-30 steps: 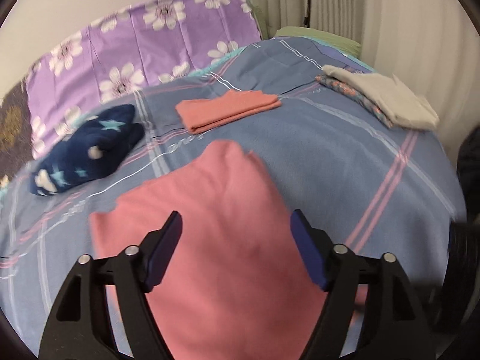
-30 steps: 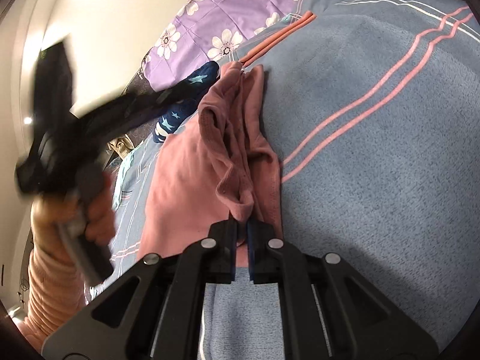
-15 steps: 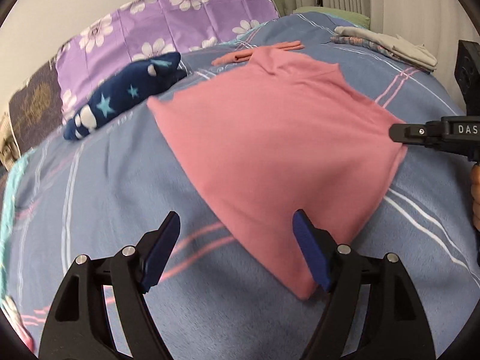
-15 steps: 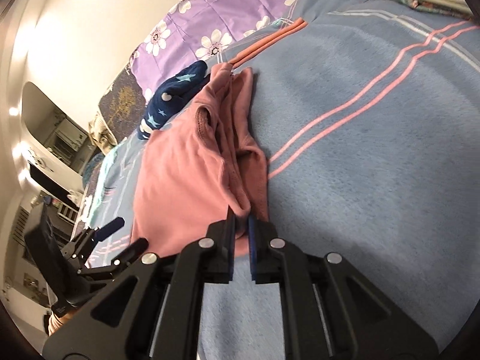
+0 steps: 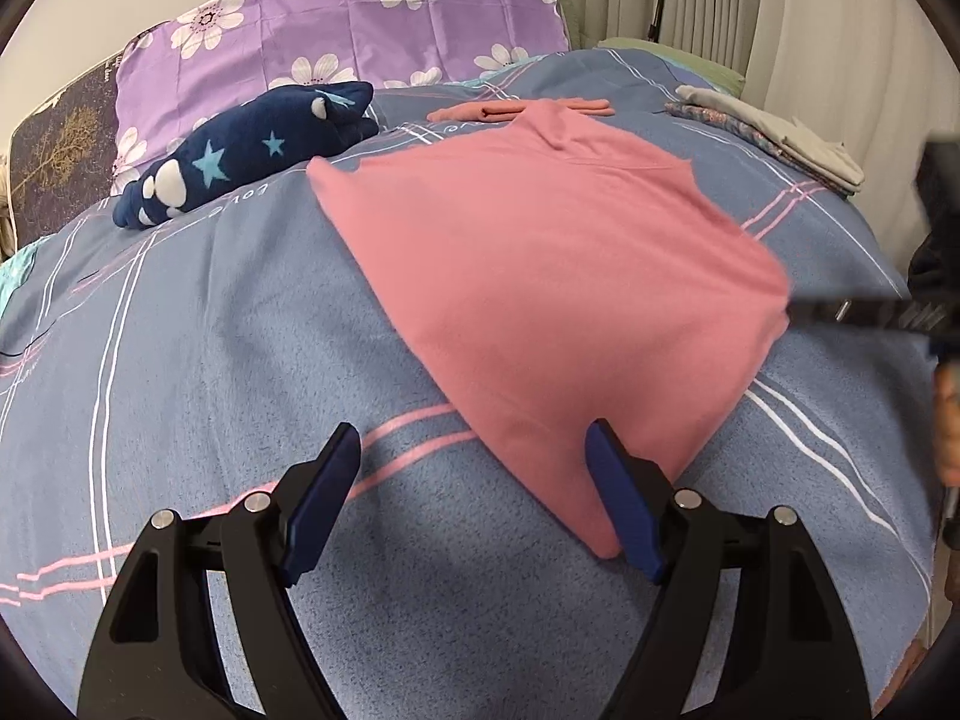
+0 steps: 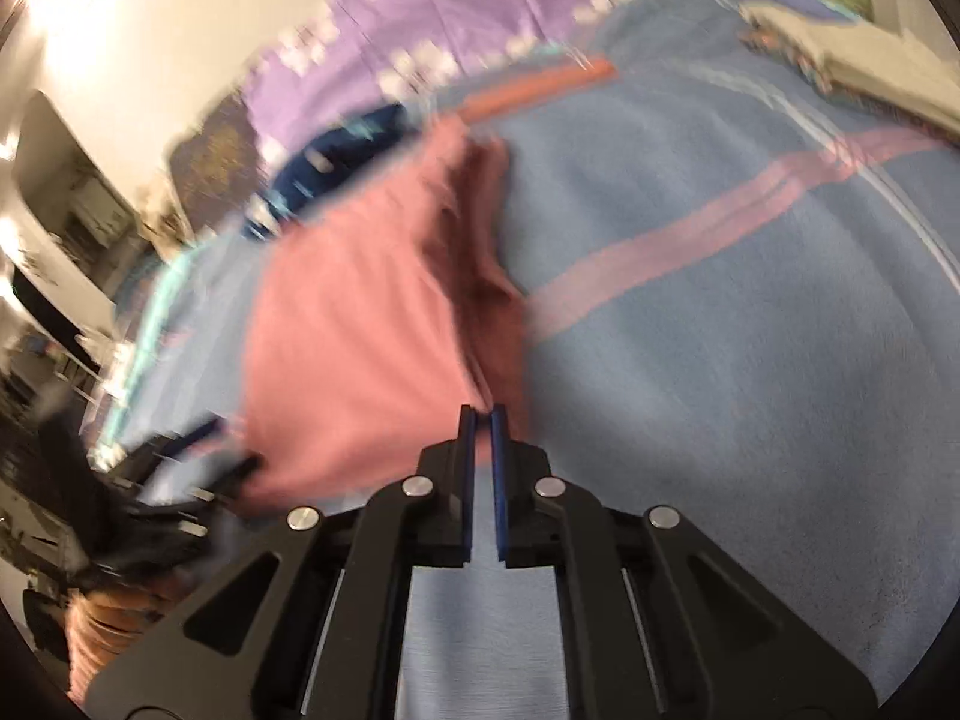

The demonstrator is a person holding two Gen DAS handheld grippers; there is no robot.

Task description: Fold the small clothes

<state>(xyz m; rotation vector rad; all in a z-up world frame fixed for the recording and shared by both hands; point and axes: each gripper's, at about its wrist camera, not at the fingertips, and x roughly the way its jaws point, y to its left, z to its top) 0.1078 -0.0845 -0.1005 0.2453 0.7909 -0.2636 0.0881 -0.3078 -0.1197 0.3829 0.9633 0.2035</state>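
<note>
A pink shirt [image 5: 558,276] lies spread on the blue plaid blanket [image 5: 198,324]. My left gripper [image 5: 474,498] is open and empty, low over the blanket, with the shirt's near corner against its right finger. My right gripper [image 6: 483,420] is shut on the shirt's edge [image 6: 480,378]; it shows blurred at the right edge of the left wrist view [image 5: 852,309]. In the right wrist view the shirt [image 6: 354,324] is bunched along the pinched edge.
A folded salmon garment [image 5: 516,109] lies beyond the shirt. A navy star-print bundle [image 5: 252,150] lies at the left. A folded grey and floral stack [image 5: 774,132] sits at the right. A purple flowered pillow [image 5: 348,24] is at the head.
The left gripper has pulled back off the shirt toward its near corner. The right gripper stays shut on the shirt's edge and is moving, blurring its view. The shirt lies flatter.
</note>
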